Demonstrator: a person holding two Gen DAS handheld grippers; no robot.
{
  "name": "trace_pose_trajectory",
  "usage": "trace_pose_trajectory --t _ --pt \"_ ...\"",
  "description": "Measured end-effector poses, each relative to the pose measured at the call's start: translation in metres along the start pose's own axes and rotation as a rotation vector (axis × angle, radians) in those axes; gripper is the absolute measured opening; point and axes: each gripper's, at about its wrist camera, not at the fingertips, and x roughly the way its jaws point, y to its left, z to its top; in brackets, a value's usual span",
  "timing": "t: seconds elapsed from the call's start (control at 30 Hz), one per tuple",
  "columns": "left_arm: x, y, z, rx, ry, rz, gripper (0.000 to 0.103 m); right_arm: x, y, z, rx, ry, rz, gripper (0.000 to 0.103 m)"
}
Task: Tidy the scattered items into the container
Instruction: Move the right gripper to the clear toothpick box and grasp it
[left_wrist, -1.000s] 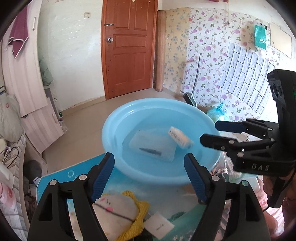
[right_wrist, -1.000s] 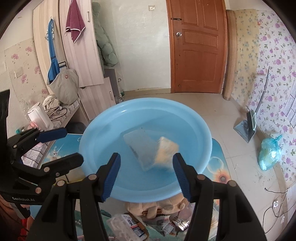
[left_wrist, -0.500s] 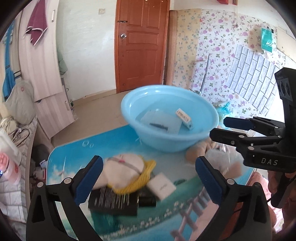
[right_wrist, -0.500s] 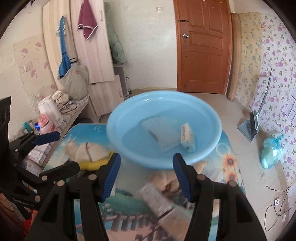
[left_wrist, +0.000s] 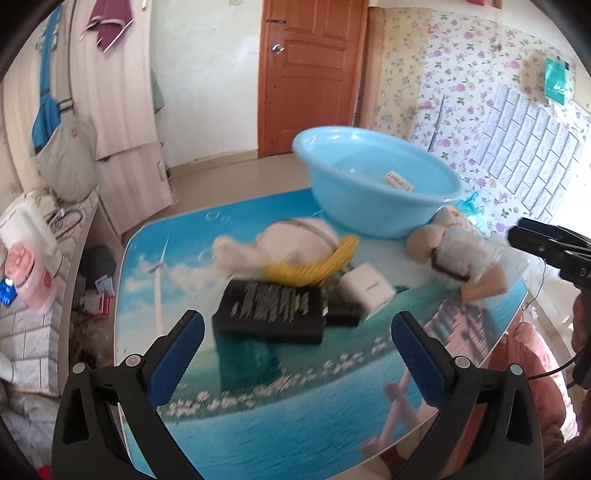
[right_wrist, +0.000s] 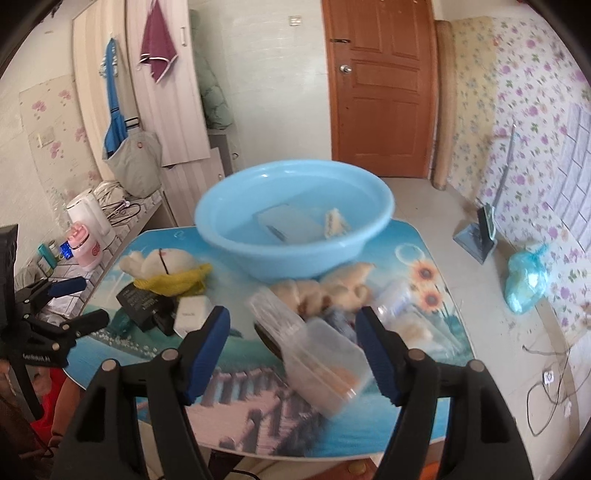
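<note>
Light blue basin (right_wrist: 295, 225); tabletop (left_wrist: 258, 406) printed with blue sea, sky, daisies and sunflowers; white plush toy (right_wrist: 159, 258) with yellow scarf (right_wrist: 177, 282); black box (left_wrist: 269, 310) with white print; white box (left_wrist: 365, 291)

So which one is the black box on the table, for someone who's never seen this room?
Find the blue basin on the picture-printed table. In front of it lies a white plush toy with a yellow scarf; the black box sits beside it, flat, the only dark thing covered in small white print.
</note>
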Motion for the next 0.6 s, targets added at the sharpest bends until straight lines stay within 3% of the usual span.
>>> trace_pose_trajectory --t 0.6 --pt "0.032 0.048 -0.037 -0.107 0.118 0.040 0.102 0.008 -0.016 -0.033 -0.008 0.052 -0.003 0.074"
